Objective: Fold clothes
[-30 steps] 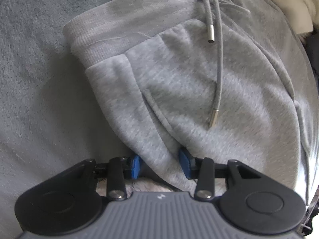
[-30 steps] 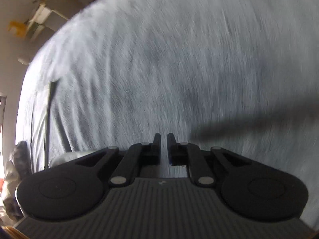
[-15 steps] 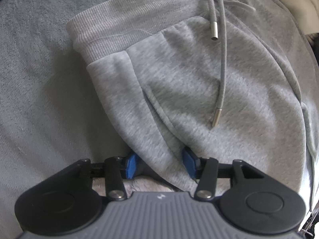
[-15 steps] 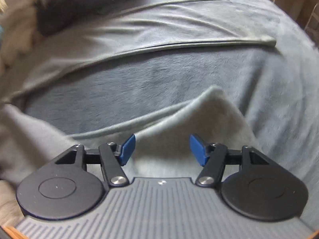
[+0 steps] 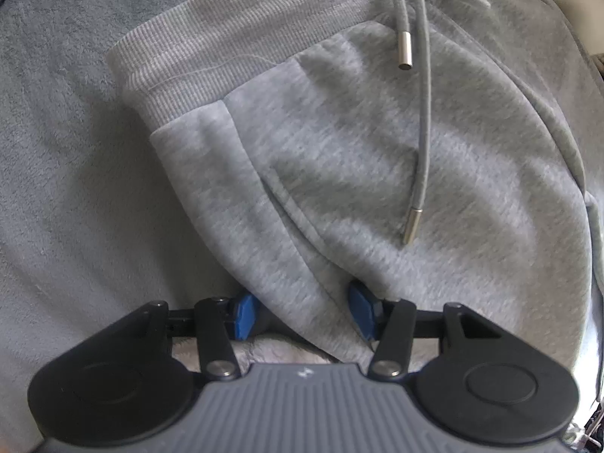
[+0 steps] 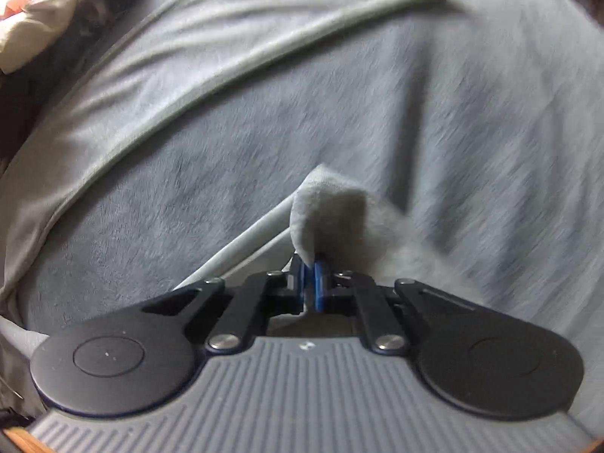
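Grey fleece sweatpants (image 5: 377, 173) spread on blanket (image 5: 56, 151): soft, floppy, light, will sag and drag; best taken at seams or corners. Left gripper (image 5: 304, 313) spread apart, straddling side fold, not clamped. Right gripper (image 6: 310, 283) pinched tight on a corner of grey cloth (image 6: 328, 211).

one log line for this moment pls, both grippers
left gripper: open, straddling grey sweatpants side edge | right gripper: shut on grey fabric corner | surface: grey blanket

grey fleece blanket (image 6: 472, 94) (plush), beige pillow (image 6: 34, 34).
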The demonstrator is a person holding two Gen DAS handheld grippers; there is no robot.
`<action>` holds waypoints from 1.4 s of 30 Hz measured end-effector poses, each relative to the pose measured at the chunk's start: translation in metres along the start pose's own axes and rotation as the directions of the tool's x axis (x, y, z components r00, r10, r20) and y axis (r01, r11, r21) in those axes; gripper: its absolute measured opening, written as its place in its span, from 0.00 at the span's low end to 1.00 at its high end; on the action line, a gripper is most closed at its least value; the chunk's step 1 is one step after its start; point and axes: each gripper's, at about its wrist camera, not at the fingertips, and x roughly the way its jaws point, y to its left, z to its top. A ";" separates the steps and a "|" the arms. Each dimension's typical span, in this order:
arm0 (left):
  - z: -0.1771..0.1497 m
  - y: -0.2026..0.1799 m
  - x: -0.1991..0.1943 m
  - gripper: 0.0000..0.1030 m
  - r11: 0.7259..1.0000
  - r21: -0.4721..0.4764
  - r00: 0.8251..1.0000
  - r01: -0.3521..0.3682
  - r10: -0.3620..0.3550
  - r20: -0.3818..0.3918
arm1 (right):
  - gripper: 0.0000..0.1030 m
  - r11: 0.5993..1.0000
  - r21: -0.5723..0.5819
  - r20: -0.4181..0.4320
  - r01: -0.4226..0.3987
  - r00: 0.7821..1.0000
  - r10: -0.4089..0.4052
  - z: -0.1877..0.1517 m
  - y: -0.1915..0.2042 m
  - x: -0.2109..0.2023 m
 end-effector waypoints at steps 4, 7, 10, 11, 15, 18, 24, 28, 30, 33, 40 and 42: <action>0.023 -0.009 0.003 0.52 1.000 0.003 1.000 -0.010 0.010 0.001 | 0.02 0.996 -0.075 0.084 0.053 0.995 -0.047 0.023 -0.021 -0.022; 0.034 -0.016 0.003 0.52 1.000 0.007 1.000 -0.017 0.017 0.004 | 0.01 0.992 -0.097 0.125 0.079 0.990 -0.066 0.038 -0.038 -0.030; 0.047 -0.023 0.003 0.53 1.000 0.006 1.000 -0.019 0.019 0.006 | 0.00 0.997 -0.042 0.109 0.061 0.992 -0.056 0.051 -0.056 -0.015; 0.051 -0.025 0.004 0.53 1.000 0.007 1.000 -0.021 0.021 0.007 | 0.00 0.998 -0.024 0.104 0.055 0.993 -0.053 0.056 -0.063 -0.010; 0.066 -0.037 0.004 0.53 0.999 0.005 0.999 -0.037 0.037 0.009 | 0.00 0.998 0.050 0.084 0.033 0.996 -0.037 0.073 -0.088 0.010; 0.096 -0.031 0.001 0.53 0.999 0.005 0.999 -0.044 0.044 0.008 | 0.03 0.994 0.106 0.070 0.017 0.997 -0.025 0.086 -0.106 0.026; 0.141 -0.026 -0.004 0.54 0.998 0.008 0.998 -0.056 0.056 0.005 | 0.31 0.906 0.424 0.090 -0.008 0.995 -0.033 0.102 -0.179 0.045; 0.150 -0.036 -0.004 0.54 0.998 0.013 0.998 -0.064 0.063 0.015 | 0.32 0.879 0.469 0.149 -0.084 0.989 0.015 0.081 -0.205 0.013; 0.155 -0.041 -0.003 0.54 0.997 0.015 0.997 -0.071 0.071 0.022 | 0.41 0.951 0.299 0.118 -0.085 0.992 0.052 0.065 -0.179 -0.002; 0.138 -0.041 -0.004 0.54 0.996 0.019 0.996 -0.084 0.083 0.036 | 0.54 0.995 -0.019 0.051 -0.093 0.994 0.094 0.025 -0.118 -0.016; 0.075 -0.008 0.001 0.54 0.995 0.026 0.994 -0.096 0.094 0.061 | 0.62 0.855 -0.507 -0.041 -0.111 0.994 0.104 -0.082 -0.010 -0.013; 0.020 0.021 0.003 0.54 0.995 0.027 0.993 -0.097 0.095 0.067 | 0.67 0.801 -0.597 0.002 -0.047 0.998 0.060 -0.102 0.001 -0.013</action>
